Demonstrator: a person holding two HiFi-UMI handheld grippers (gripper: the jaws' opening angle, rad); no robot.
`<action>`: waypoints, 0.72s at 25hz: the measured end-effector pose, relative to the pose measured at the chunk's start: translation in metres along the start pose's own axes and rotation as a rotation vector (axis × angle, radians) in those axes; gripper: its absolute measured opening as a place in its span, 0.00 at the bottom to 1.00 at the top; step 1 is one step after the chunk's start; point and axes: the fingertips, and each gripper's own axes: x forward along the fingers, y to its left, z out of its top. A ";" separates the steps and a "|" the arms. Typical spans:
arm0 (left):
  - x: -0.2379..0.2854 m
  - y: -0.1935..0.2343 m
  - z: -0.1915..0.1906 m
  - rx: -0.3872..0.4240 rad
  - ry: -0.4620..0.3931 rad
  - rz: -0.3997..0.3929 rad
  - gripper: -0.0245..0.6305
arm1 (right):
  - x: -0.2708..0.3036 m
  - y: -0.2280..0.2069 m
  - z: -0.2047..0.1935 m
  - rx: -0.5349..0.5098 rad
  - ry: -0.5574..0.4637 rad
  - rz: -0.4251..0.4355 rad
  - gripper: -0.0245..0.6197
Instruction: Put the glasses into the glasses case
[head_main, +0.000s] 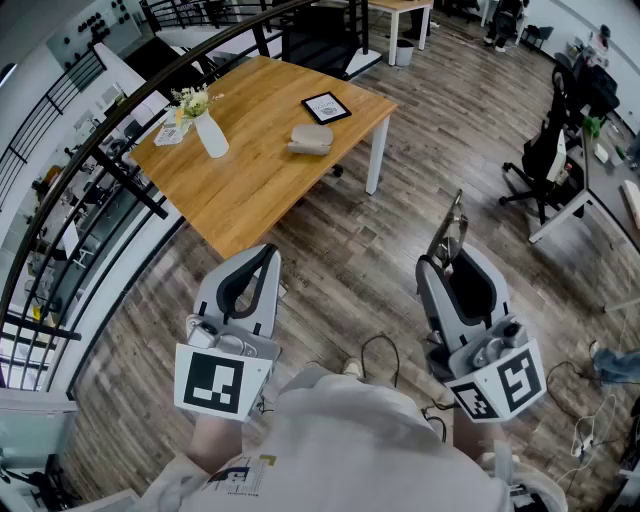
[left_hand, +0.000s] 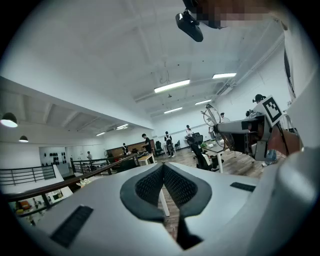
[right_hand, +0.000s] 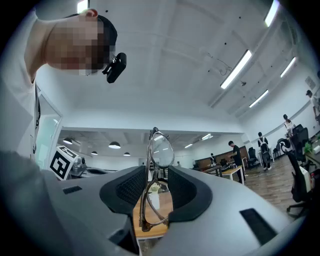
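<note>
Two ribbed dark fingers (right_hand: 129, 189) of the right gripper (right_hand: 156, 186) pinch thin-rimmed oval glasses (right_hand: 161, 150); left gripper (left_hand: 163, 181) clenched, empty.

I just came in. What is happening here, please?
A person stands back from a wooden table, holding a two-jaw gripper in each hand. The right gripper grips a pair of glasses upright between its jaws. The left gripper is empty, with its jaws together. The beige glasses case lies on the table, so the glasses are not yet in it.
</note>
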 end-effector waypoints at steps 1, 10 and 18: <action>0.001 0.000 -0.001 -0.004 0.002 -0.002 0.06 | 0.000 -0.001 -0.001 -0.009 0.006 -0.002 0.29; -0.001 -0.004 -0.006 -0.003 -0.002 0.016 0.06 | -0.005 -0.004 -0.008 -0.060 0.034 -0.002 0.29; -0.006 -0.004 -0.005 0.002 0.027 0.031 0.06 | -0.001 0.003 -0.013 -0.077 0.048 0.027 0.29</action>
